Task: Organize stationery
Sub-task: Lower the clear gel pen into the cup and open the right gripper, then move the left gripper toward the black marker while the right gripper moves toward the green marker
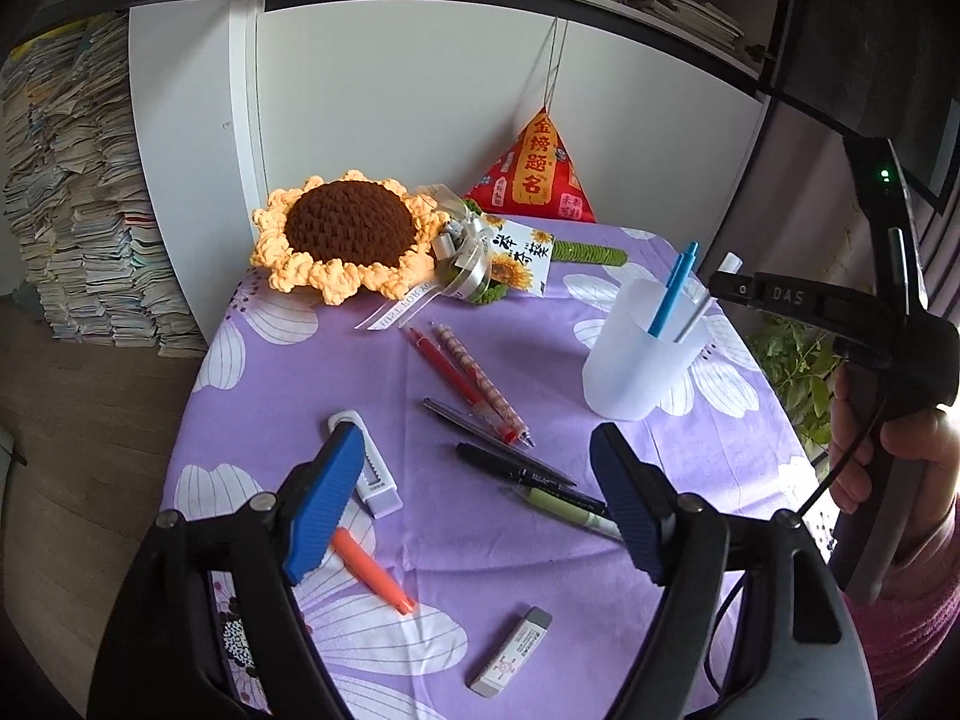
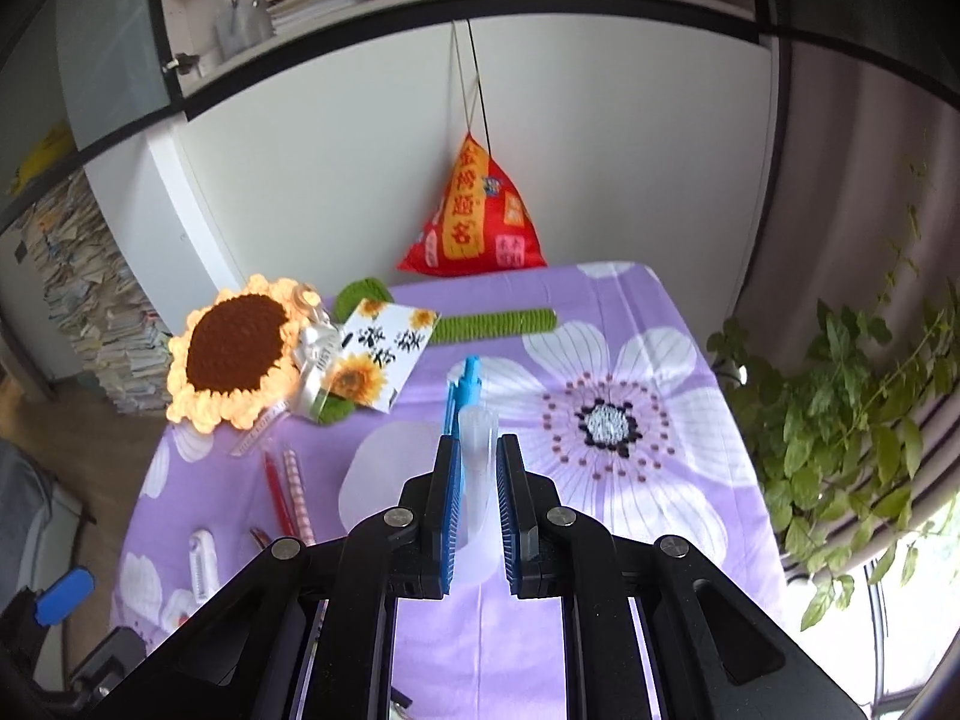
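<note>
On the purple flowered cloth (image 1: 288, 396) lie a red pen (image 1: 447, 372), a checked pen (image 1: 480, 378), two black pens (image 1: 510, 462), a green pen (image 1: 570, 510), an orange pen (image 1: 372, 570), a white correction tape (image 1: 375, 480) and an eraser (image 1: 510, 651). My left gripper (image 1: 474, 429) hovers open above them, holding nothing. A translucent cup (image 1: 636, 372) at the right holds blue pens (image 1: 675, 288). My right gripper (image 2: 479, 441) is shut on a clear white pen (image 2: 478, 462), upright over the cup (image 2: 384, 468) beside a blue pen (image 2: 465, 387).
A crochet sunflower (image 1: 345, 234) with a card (image 1: 519, 255) and a red pyramid bag (image 1: 537, 171) stand at the table's back. Stacked books (image 1: 78, 210) rise at the left. A leafy plant (image 2: 852, 420) hangs off the right edge. Shelves run overhead.
</note>
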Demonstrator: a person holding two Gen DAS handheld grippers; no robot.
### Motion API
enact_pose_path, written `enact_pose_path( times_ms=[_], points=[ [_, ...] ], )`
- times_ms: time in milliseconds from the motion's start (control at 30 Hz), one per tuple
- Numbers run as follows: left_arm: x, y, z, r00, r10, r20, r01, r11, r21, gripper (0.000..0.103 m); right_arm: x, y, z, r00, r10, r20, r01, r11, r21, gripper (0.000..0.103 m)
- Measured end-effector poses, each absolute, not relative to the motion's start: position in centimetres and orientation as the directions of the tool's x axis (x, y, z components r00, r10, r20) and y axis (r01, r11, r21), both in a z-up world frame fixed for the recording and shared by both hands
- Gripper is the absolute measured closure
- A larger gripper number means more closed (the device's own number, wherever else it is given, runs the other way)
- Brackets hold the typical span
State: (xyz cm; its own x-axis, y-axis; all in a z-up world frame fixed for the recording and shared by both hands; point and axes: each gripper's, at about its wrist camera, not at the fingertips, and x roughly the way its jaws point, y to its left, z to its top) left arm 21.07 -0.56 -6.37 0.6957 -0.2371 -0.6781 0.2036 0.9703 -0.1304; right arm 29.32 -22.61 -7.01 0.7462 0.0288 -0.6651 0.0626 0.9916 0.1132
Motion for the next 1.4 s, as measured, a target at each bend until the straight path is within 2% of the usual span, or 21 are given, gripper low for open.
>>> enact_pose_path(
  times_ms=[367, 567, 633, 767, 1033, 1233, 1267, 1300, 1400],
  points=[
    [21.2, 0.4, -7.1, 0.672, -0.232, -0.703, 0.172, 0.973, -0.157, 0.025, 26.2, -23.2, -7.0, 0.741, 0.027, -0.671, 0.052, 0.994, 0.097, 0.09],
    [21.4, 0.6, -7.8, 0.653, -0.223, -0.724, 0.149, 0.975, -0.166, 0.025, 22.8, -20.0, -8.9, 0.68, 0.17, -0.713, -0.247, 0.969, -0.005, 0.089],
    [21.3, 0.6, -7.9, 0.651, -0.216, -0.728, 0.143, 0.976, -0.162, 0.025, 21.9, -18.8, -10.7, 0.649, 0.185, -0.738, -0.322, 0.946, -0.046, 0.077],
    [20.9, 0.7, -7.9, 0.649, -0.199, -0.734, 0.13, 0.98, -0.151, 0.025, 20.9, -17.6, -14.0, 0.584, 0.21, -0.784, -0.403, 0.913, -0.057, 0.073],
    [20.6, 0.8, -8.3, 0.634, -0.182, -0.752, 0.103, 0.983, -0.15, 0.025, 20.8, -17.6, -17.4, 0.495, 0.237, -0.836, -0.431, 0.902, 0.0, 0.073],
    [20.9, 0.9, -8.7, 0.619, -0.169, -0.767, 0.079, 0.985, -0.153, 0.025, 19.9, -18.1, -18.3, 0.519, 0.201, -0.831, -0.43, 0.901, -0.05, 0.073],
    [21.0, 0.9, -8.7, 0.618, -0.169, -0.768, 0.078, 0.985, -0.154, 0.025, 19.6, -18.2, -18.5, 0.523, 0.192, -0.83, -0.432, 0.9, -0.064, 0.077],
    [21.0, 0.9, -8.7, 0.616, -0.169, -0.769, 0.077, 0.985, -0.155, 0.025, 19.3, -18.3, -18.6, 0.531, 0.184, -0.827, -0.434, 0.897, -0.08, 0.088],
    [21.1, 0.5, -8.9, 0.61, -0.166, -0.775, 0.081, 0.986, -0.147, 0.025, 18.7, -19.0, -18.5, 0.526, 0.216, -0.822, -0.444, 0.895, -0.049, 0.089]
  ],
)
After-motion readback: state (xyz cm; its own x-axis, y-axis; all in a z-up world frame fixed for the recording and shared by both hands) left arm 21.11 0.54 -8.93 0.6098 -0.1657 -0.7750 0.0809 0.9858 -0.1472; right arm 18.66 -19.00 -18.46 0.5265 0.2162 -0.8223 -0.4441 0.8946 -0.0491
